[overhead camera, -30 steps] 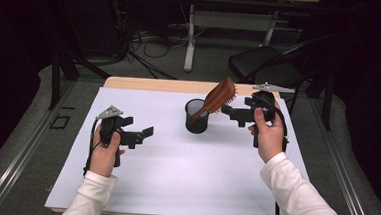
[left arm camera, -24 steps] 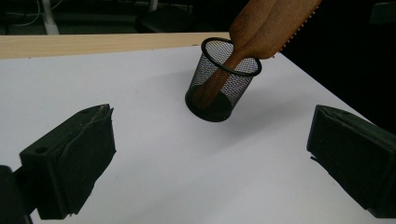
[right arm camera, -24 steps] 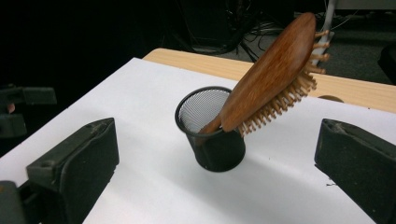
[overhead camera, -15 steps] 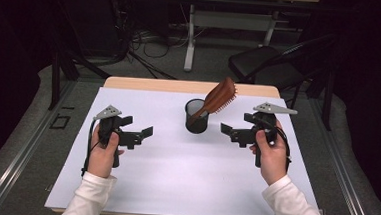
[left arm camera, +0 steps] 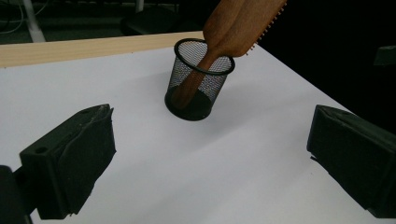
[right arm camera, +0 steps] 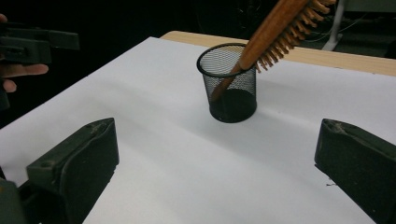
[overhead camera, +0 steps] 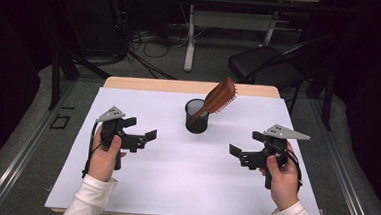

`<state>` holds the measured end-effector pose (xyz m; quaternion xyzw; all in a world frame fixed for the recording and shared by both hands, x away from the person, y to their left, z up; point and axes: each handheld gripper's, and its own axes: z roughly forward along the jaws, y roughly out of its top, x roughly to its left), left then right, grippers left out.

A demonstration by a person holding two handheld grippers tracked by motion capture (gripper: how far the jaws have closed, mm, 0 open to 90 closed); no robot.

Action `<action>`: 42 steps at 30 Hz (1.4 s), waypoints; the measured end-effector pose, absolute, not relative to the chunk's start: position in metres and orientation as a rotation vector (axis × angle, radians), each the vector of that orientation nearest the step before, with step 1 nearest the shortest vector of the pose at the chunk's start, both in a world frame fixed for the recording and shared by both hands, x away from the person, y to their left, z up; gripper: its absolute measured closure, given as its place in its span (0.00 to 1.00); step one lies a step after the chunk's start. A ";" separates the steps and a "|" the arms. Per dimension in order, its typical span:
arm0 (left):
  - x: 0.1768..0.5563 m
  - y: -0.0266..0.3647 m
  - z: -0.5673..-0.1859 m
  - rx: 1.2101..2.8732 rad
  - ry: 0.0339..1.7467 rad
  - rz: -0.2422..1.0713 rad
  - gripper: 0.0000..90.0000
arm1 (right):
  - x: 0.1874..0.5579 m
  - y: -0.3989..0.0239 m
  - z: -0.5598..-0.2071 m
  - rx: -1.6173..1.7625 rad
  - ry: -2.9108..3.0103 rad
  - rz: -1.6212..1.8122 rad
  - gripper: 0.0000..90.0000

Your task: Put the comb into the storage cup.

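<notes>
A white sheet-covered wooden table (overhead camera: 183, 187) bears a black wire-mesh cylindrical cup (overhead camera: 196, 116) near its far middle. A brown wooden hairbrush (overhead camera: 218, 96) stands handle-down in the cup, leaning over the rim. The high view places the left gripper (overhead camera: 144, 135) and right gripper (overhead camera: 236, 151) either side, well apart from the cup, jaws spread and holding nothing. The right gripper view shows the bristles, the left gripper view the brush's smooth back.

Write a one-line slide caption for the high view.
Wooden hairbrush stands handle-down in a black mesh cup; both open hand-held grippers, left and right, flank it.
</notes>
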<state>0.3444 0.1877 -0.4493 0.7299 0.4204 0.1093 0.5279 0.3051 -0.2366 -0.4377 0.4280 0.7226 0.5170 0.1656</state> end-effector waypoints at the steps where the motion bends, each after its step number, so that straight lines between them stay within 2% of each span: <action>1: 0.343 0.188 -0.450 1.748 1.001 0.253 0.01 | 0.303 -0.240 -0.439 1.216 2.057 1.471 0.00; 19: 0.315 0.211 -0.477 1.800 0.976 0.260 0.01 | 0.280 -0.275 -0.481 1.321 2.017 1.490 0.00; 42: 0.310 0.241 -0.512 1.757 1.015 0.327 0.03 | 0.282 -0.281 -0.528 1.301 2.037 1.430 0.00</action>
